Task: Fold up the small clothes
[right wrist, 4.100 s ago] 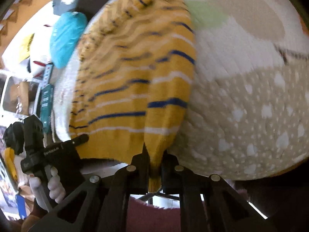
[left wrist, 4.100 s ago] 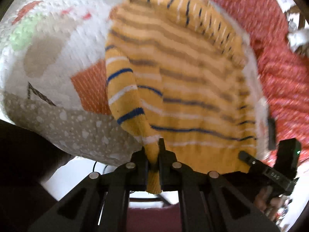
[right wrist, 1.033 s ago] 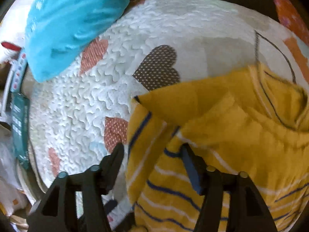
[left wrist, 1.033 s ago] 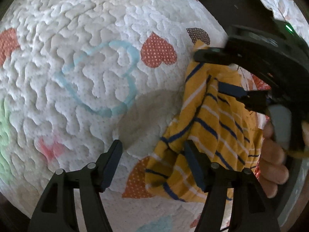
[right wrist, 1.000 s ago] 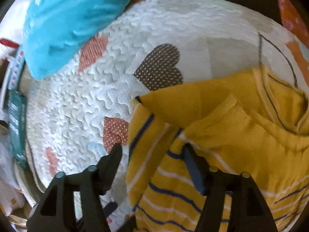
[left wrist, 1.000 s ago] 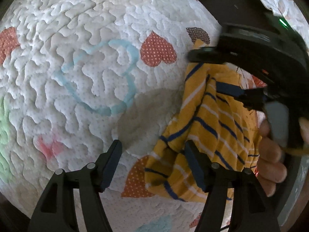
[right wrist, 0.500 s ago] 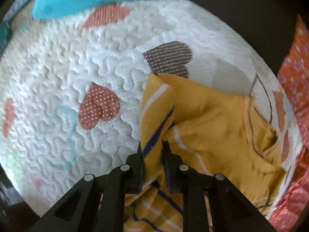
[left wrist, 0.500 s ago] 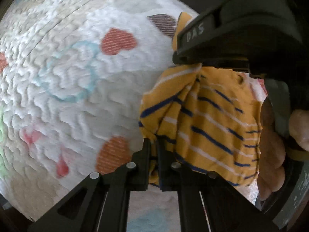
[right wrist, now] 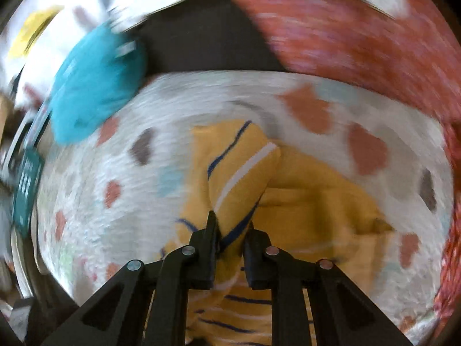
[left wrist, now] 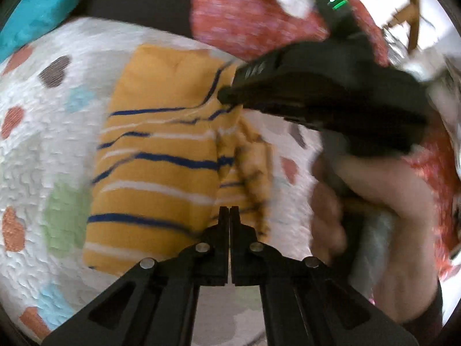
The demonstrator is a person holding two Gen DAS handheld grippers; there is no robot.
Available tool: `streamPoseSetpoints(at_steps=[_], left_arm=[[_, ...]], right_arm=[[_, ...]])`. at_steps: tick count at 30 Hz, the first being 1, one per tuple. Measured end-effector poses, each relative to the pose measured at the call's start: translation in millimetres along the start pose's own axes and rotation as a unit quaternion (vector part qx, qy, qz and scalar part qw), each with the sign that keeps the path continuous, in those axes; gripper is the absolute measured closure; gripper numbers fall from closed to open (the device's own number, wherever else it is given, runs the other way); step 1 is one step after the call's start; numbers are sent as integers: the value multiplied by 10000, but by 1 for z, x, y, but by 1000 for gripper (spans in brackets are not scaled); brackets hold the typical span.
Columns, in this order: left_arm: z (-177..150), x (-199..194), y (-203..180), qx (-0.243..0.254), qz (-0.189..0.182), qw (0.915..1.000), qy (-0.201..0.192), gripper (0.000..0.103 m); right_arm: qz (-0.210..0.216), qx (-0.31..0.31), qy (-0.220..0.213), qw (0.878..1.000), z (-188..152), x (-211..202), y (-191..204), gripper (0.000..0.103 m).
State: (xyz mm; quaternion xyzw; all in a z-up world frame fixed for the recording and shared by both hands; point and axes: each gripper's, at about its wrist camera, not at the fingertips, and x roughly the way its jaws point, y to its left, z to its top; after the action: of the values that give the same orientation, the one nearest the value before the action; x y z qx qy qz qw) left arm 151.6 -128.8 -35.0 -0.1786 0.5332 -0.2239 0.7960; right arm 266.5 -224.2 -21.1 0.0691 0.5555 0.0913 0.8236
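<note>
A yellow sweater (left wrist: 158, 173) with blue and white stripes lies partly folded on a white quilt (left wrist: 43, 144) printed with hearts. My left gripper (left wrist: 229, 210) is shut, and a raised ridge of the sweater runs up to its tips. In the right wrist view my right gripper (right wrist: 230, 230) is shut on a bunched fold of the sweater (right wrist: 317, 201), lifted off the quilt (right wrist: 86, 201). The right gripper's black body (left wrist: 317, 92) and the hand (left wrist: 374, 201) holding it fill the right of the left wrist view. Both views are motion-blurred.
A teal cushion (right wrist: 98, 86) lies at the quilt's far left edge, also seen as the teal cushion (left wrist: 34, 8). Red patterned fabric (right wrist: 360, 34) borders the far right. A dark surface (right wrist: 201, 37) lies between them. A green box (right wrist: 27, 184) sits off the left.
Both grippers went from open over the sweater to shut on its edge. They then rose and swept across the quilt, carrying the fabric over itself.
</note>
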Motion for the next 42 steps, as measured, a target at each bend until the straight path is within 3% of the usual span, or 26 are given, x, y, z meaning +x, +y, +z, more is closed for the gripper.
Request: streamPoseSetpoints(at_steps=[4, 7, 12, 14, 16, 18, 20, 22, 23, 24, 30, 34, 36, 38, 42], left_arm=[[-12, 9, -1, 273, 323, 9990, 137, 99], [-18, 0, 34, 90, 619, 9976, 307, 99], [-18, -13, 93, -233, 1215, 9920, 265, 92], [-21, -19, 108, -365, 1290, 9907, 236, 91], [-19, -23, 118, -399, 1341, 9899, 206, 86], [-24, -31, 123, -438, 1399, 9891, 144, 82], [-28, -34, 124, -477, 1392, 9890, 153, 82], [-34, -40, 122, -481, 1387, 9890, 185, 80], [-41, -47, 121, -453, 1388, 9891, 206, 80], [-42, -48, 118, -392, 1400, 9891, 221, 80], [-36, -45, 110, -256, 1413, 9895, 187, 72], [-22, -26, 105, -218, 1217, 9917, 367, 71], [-10, -16, 104, -196, 1080, 9928, 478, 66], [4, -6, 104, -161, 919, 9945, 486, 57], [34, 16, 108, -115, 587, 9972, 454, 42]], right_arm=[[-362, 380, 120, 9985, -10, 14, -63, 96], [-432, 617, 184, 9970, -22, 30, -82, 96], [-251, 839, -352, 9955, -35, 3, -92, 89], [-174, 961, -531, 9938, -42, -8, -98, 68], [129, 1038, -603, 9927, -54, -18, -98, 56], [409, 1084, -541, 9918, -64, -15, -92, 54], [503, 1061, -299, 9926, -78, -7, -81, 45], [445, 939, -8, 9946, -93, 9, -68, 46], [425, 813, 82, 9957, -97, 14, -64, 79], [438, 639, 173, 9968, -101, 19, -57, 88], [104, 883, -229, 9958, -104, -7, -85, 89], [-48, 1152, 27, 9933, -115, 14, -111, 88], [78, 1196, -33, 9928, -117, 14, -119, 83], [259, 1449, -271, 9887, -119, 3, -130, 58], [315, 1668, -738, 9827, -118, -11, -146, 27]])
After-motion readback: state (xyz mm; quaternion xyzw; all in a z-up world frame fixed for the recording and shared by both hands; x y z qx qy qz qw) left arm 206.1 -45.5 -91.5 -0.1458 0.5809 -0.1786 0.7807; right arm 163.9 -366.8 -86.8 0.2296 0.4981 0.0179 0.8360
